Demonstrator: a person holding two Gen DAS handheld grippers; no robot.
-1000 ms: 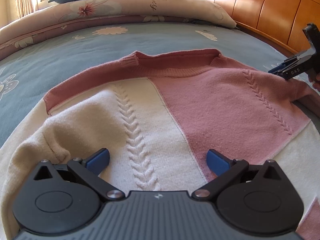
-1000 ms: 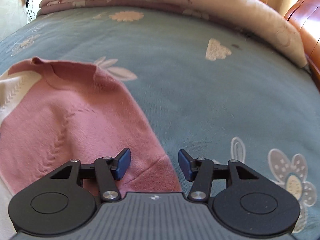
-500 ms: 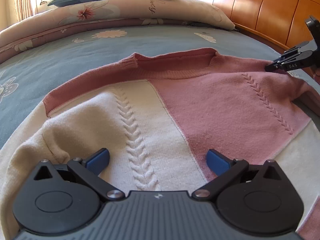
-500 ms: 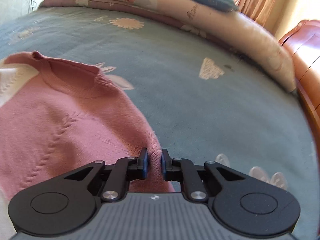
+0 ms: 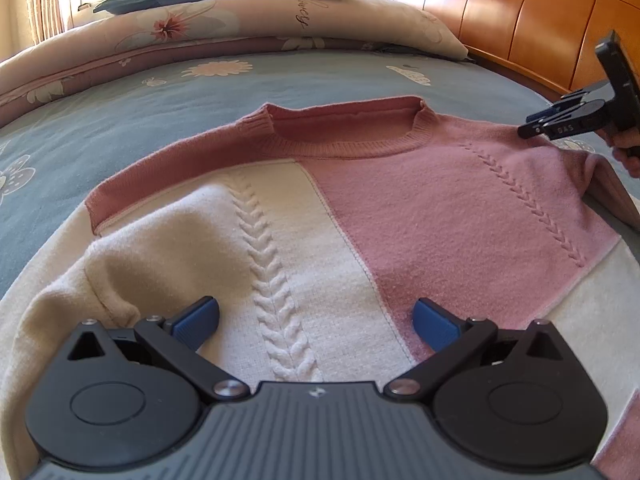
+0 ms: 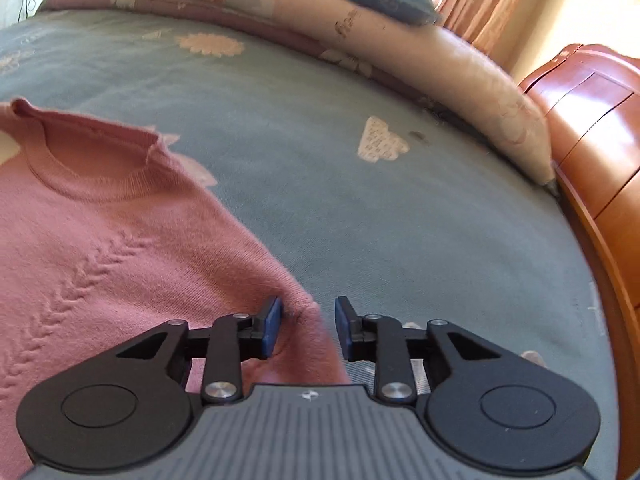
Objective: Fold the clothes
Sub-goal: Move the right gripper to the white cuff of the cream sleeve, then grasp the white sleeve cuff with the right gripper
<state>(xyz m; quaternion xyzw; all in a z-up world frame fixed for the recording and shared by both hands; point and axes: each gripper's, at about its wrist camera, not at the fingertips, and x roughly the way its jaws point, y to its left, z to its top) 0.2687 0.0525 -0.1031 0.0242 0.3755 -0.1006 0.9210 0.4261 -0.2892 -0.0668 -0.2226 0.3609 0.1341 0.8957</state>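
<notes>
Bed (image 5: 120, 120): blue floral cover, pillows (image 5: 248, 20) at the far end, wooden headboard (image 5: 520, 20) to the right.
Sweater (image 5: 400, 208): pink and cream, flat on the bed, collar toward the pillows.
Left claw (image 5: 316, 320): wide open, empty, over the cream front.
Right claw (image 6: 307, 326): partly open, astride the pink shoulder edge, not clamping it.

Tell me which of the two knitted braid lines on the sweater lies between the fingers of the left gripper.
The thick cable braid on the cream panel of the sweater. It runs up between the open left gripper; the finer braid crosses the pink panel.
</notes>
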